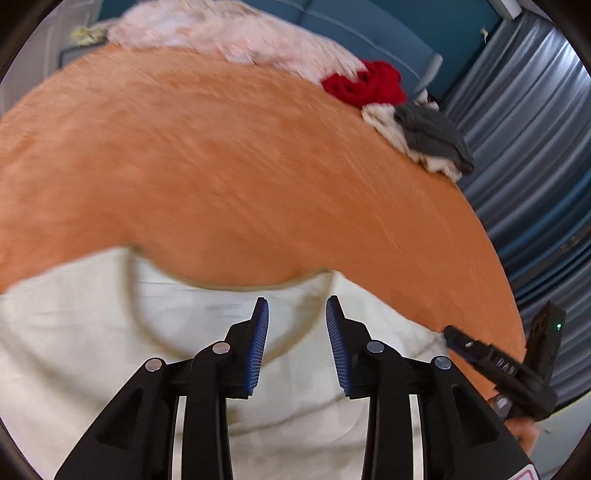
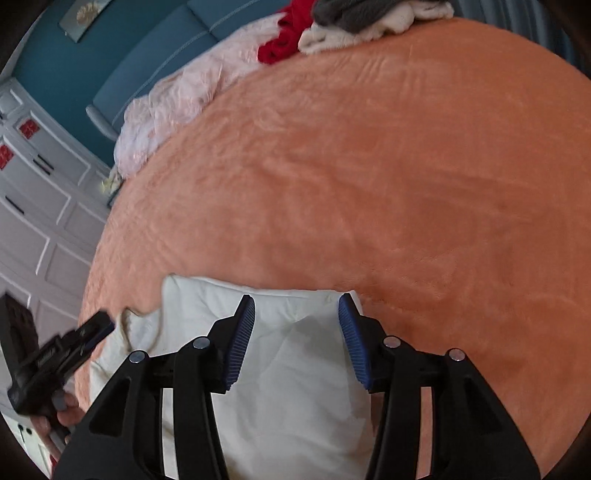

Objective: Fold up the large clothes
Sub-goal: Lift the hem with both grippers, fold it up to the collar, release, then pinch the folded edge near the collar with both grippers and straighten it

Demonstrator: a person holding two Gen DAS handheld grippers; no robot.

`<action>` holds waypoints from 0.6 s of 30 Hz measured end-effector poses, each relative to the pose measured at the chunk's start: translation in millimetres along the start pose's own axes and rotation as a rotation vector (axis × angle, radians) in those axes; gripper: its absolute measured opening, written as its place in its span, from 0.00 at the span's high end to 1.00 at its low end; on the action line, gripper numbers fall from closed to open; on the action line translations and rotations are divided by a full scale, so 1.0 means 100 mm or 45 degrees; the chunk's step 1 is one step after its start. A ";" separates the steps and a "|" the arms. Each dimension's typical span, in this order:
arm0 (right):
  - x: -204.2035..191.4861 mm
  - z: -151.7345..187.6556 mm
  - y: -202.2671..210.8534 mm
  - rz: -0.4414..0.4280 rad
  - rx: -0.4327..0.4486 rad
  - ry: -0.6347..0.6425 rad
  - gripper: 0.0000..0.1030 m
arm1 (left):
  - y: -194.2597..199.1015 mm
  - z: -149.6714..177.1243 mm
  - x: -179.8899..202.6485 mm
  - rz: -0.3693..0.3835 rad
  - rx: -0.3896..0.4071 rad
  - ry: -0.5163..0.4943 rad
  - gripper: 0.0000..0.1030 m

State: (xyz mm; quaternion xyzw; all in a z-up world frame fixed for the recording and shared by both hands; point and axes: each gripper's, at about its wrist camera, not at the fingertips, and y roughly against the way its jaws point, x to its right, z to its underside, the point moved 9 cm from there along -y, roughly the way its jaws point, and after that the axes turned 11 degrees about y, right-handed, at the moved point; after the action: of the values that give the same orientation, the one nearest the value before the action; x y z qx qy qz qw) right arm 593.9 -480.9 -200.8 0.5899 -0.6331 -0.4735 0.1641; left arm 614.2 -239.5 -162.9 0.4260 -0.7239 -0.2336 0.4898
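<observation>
A cream white garment [image 1: 92,332] lies flat on the orange bedspread [image 1: 221,166], its rounded neckline facing the far side. My left gripper [image 1: 297,310] hovers over the neckline, open, with nothing between its blue pads. In the right wrist view the same white garment [image 2: 295,387] shows a folded edge and a collar trim at the left. My right gripper [image 2: 296,308] hangs above it, open and empty. The right gripper [image 1: 448,334] shows at the right edge of the left wrist view; the left gripper [image 2: 107,323] shows at the left of the right wrist view, a hand gripping it.
A pale pink blanket [image 1: 221,33], a red garment [image 1: 365,83] and a grey and white pile [image 1: 424,136] lie along the far edge of the bed. Blue-grey curtains [image 1: 535,147] hang at the right. White cabinets [image 2: 37,206] stand beside the bed [image 2: 406,184].
</observation>
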 end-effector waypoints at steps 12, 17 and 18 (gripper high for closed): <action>-0.08 0.03 -0.14 0.054 -0.007 0.137 0.74 | -0.76 0.24 0.21 -0.172 -0.099 -0.184 0.97; -0.34 0.05 -0.09 -0.009 0.033 0.245 0.98 | -0.60 0.16 0.23 -0.182 0.028 -0.210 0.97; -0.38 0.09 -0.16 0.011 0.008 0.281 0.98 | -0.61 0.17 0.24 -0.199 0.036 -0.230 0.97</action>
State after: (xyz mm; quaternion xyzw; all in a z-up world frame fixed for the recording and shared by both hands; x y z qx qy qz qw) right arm 606.0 -441.1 -204.3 0.6361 -0.6153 -0.4031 0.2330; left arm 618.7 -293.1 -203.7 0.4652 -0.7330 -0.2981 0.3968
